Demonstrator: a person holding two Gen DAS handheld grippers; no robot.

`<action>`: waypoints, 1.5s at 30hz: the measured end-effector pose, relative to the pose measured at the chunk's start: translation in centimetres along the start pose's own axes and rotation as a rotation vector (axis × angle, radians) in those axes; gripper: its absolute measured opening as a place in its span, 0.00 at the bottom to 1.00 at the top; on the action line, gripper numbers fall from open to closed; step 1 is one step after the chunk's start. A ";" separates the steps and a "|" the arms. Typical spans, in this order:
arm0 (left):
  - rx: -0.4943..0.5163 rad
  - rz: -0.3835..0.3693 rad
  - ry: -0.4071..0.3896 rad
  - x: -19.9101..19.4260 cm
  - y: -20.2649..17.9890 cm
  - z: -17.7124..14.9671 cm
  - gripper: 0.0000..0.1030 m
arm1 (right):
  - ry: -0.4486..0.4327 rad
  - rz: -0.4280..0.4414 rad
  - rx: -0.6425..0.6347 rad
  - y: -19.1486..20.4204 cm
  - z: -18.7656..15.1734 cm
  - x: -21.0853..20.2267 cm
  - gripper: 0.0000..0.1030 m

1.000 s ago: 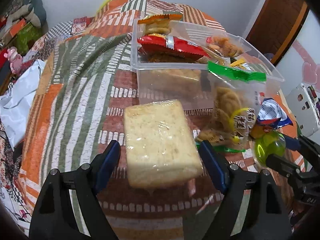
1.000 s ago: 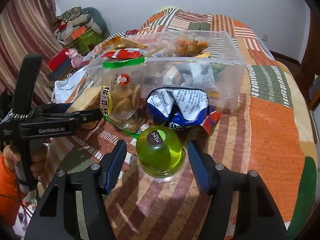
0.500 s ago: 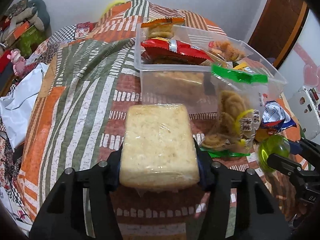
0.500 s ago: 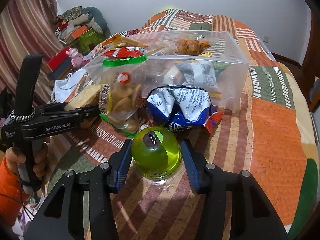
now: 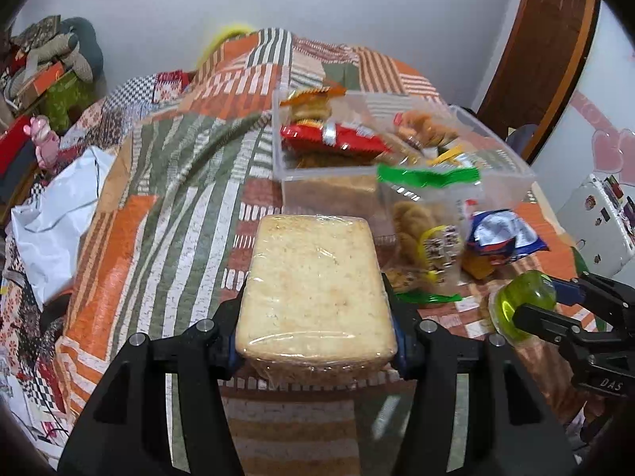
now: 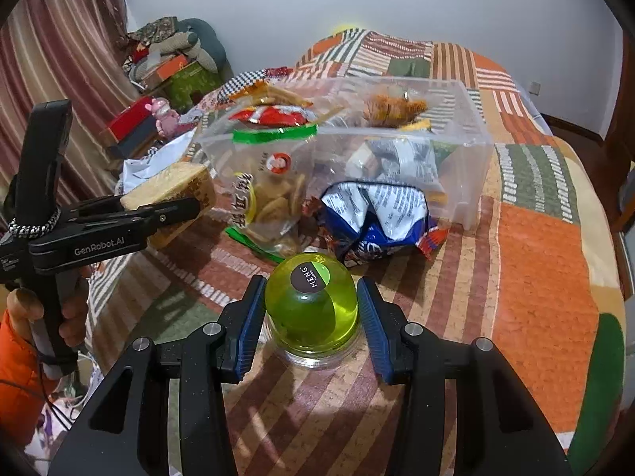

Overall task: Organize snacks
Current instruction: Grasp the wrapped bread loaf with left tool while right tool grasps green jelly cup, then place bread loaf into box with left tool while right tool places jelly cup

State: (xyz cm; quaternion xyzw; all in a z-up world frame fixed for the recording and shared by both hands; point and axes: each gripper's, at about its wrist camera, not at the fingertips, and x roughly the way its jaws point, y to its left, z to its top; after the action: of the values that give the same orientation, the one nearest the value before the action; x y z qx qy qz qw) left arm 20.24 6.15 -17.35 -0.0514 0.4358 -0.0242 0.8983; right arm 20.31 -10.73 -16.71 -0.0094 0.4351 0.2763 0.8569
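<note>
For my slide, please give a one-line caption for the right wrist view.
Right tongs close around a green jelly cup on the quilt, snack box behind.

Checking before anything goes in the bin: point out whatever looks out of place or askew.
Two bags sit outside the clear bin on the bedspread: the cookie bag leans tilted against its front wall, and the blue bag lies crumpled beside it. Nothing looks spilled or torn.
</note>
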 end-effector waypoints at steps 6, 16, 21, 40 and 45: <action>0.012 -0.014 -0.054 -1.8 -1.2 1.2 0.54 | -0.044 0.003 -0.009 0.1 1.1 -1.3 0.42; 0.030 -0.050 -0.138 -4.1 -2.8 3.9 0.54 | -0.155 -0.006 -0.013 -0.2 3.8 -3.7 0.42; 0.040 -0.069 -0.160 -4.2 -3.6 5.1 0.54 | -0.208 -0.030 -0.010 -0.9 5.2 -4.5 0.42; 0.063 -0.090 -0.159 -0.5 -5.6 9.5 0.54 | -0.269 -0.059 0.045 -3.5 9.1 -3.2 0.42; 0.046 -0.088 -0.146 1.0 -5.3 10.4 0.54 | -0.239 -0.053 0.039 -3.5 9.8 -1.5 0.42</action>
State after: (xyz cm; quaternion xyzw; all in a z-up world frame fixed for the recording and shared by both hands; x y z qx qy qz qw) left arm 29.03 1.57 -11.19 -0.0514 0.3657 -0.0701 0.9267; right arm 28.53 -11.87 -10.31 0.0287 0.3349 0.2442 0.9096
